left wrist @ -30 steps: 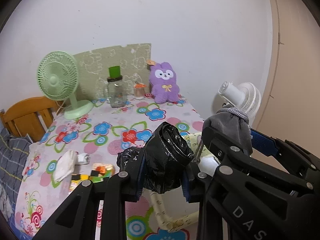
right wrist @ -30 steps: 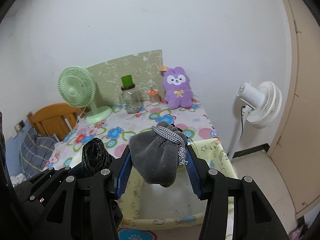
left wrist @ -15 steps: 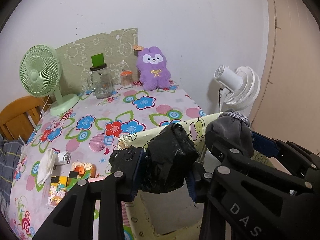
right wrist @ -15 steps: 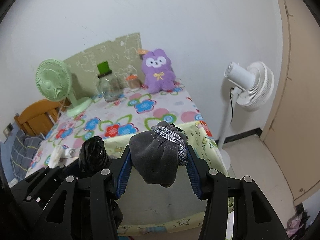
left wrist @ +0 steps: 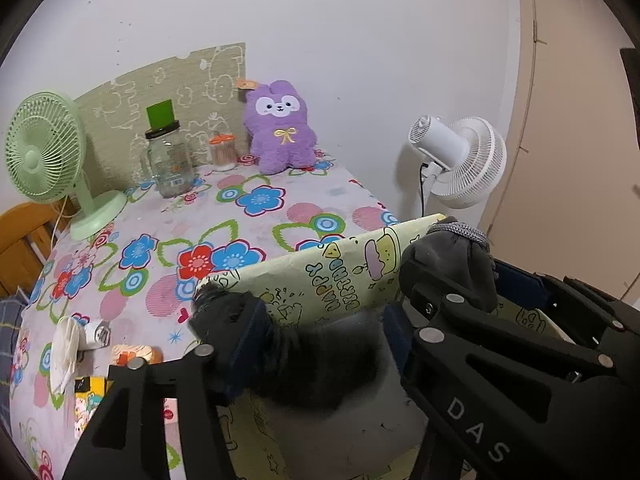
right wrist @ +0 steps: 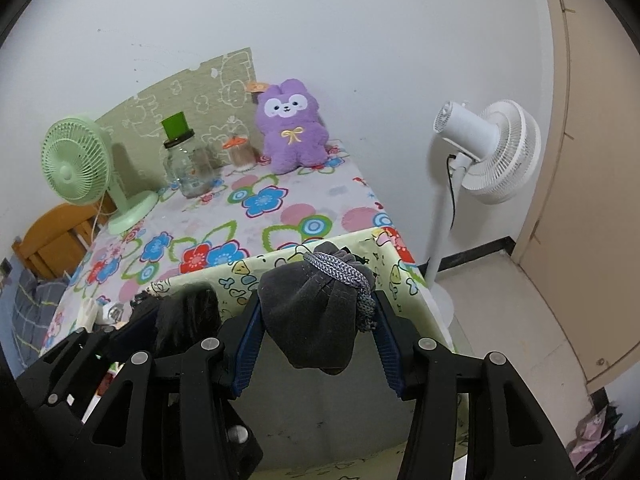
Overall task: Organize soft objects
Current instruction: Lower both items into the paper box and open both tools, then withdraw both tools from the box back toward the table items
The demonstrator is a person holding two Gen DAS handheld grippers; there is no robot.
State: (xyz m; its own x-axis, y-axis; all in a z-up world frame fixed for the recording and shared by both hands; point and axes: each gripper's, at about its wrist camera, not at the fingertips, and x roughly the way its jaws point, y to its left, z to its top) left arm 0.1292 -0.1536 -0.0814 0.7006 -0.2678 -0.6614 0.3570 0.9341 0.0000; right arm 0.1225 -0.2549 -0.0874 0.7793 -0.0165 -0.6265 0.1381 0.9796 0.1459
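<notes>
Grey pouch (right wrist: 312, 320) clamped in R gripper (right wrist: 316, 307); fan base (right wrist: 440, 302) only R view.

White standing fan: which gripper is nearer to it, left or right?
Right. The right gripper, clamping the grey pouch, hangs on the side toward the fan. The left gripper is beyond it, farther from the fan; its jaws have just been opening, black bag between them.

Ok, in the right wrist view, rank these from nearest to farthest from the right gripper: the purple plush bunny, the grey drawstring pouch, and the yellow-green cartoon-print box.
1. Grey drawstring pouch: between the right gripper's fingers, centre.
2. Yellow-green cartoon-print box: directly below and just beyond the gripper, at the table's near edge.
3. Purple plush bunny: at the far end of the table, against the wall.
</notes>
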